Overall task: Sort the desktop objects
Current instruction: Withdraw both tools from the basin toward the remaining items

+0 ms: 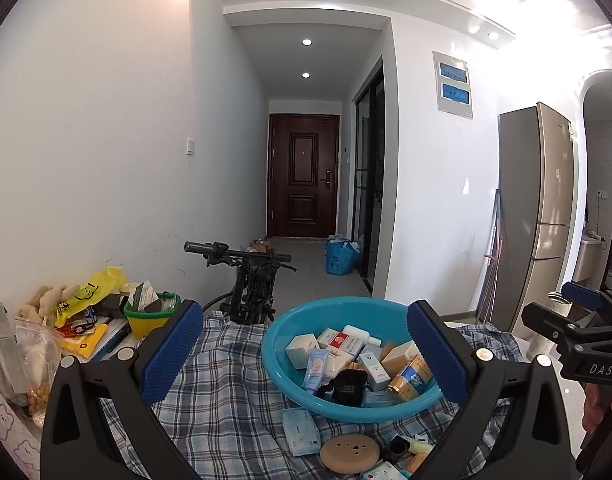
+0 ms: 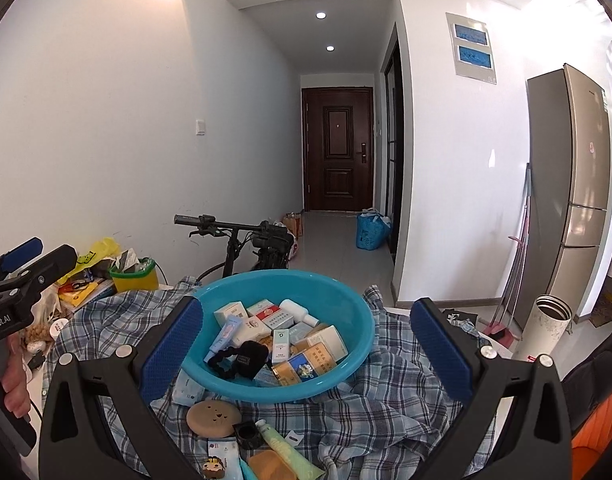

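1. The left gripper (image 1: 306,356) is held wide open above the plaid cloth (image 1: 225,396); nothing is gripped between its blue pads (image 1: 171,352).
2. The right gripper (image 2: 306,354) is likewise spread wide and empty, its pads (image 2: 442,350) flanking the basin (image 2: 358,320) in its own view.
3. The teal basin is seen resting on the cloth, filled with small boxes (image 2: 320,364), a white bottle (image 2: 297,312), a tube (image 2: 225,332) and a black pouch (image 2: 245,360).
4. Nearer the cameras, a round tan disc (image 2: 213,418), a black cap (image 2: 245,432) and a green tube (image 2: 285,450) are left lying on the cloth, outside the basin.
5. A yellow tub (image 1: 147,318) is seen at the left amid clutter, and a steel flask (image 2: 546,328) stands upright at the right.
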The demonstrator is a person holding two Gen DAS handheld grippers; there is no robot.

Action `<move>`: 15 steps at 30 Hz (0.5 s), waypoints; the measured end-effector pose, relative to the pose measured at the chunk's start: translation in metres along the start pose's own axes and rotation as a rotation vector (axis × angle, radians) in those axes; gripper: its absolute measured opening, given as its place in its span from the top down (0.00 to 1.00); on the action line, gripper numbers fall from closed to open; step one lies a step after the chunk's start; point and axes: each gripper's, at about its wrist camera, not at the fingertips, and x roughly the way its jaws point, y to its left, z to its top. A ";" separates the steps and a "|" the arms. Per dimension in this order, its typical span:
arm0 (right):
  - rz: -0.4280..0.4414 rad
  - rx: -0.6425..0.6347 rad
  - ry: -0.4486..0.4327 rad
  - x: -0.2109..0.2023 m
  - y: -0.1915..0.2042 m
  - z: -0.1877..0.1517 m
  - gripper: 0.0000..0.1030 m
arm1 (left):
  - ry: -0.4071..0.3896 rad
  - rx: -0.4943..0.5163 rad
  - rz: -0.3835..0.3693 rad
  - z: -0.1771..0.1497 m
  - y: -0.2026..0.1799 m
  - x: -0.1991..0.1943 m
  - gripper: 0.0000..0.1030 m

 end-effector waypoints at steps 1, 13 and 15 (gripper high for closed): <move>0.002 -0.002 0.010 0.000 0.001 -0.005 0.00 | 0.012 -0.008 -0.003 -0.004 0.000 0.001 0.00; 0.020 -0.009 0.161 0.011 0.008 -0.057 0.00 | 0.230 -0.050 -0.031 -0.066 0.004 0.026 0.00; 0.018 -0.014 0.188 0.013 0.010 -0.066 0.00 | 0.261 -0.050 -0.025 -0.078 0.005 0.028 0.00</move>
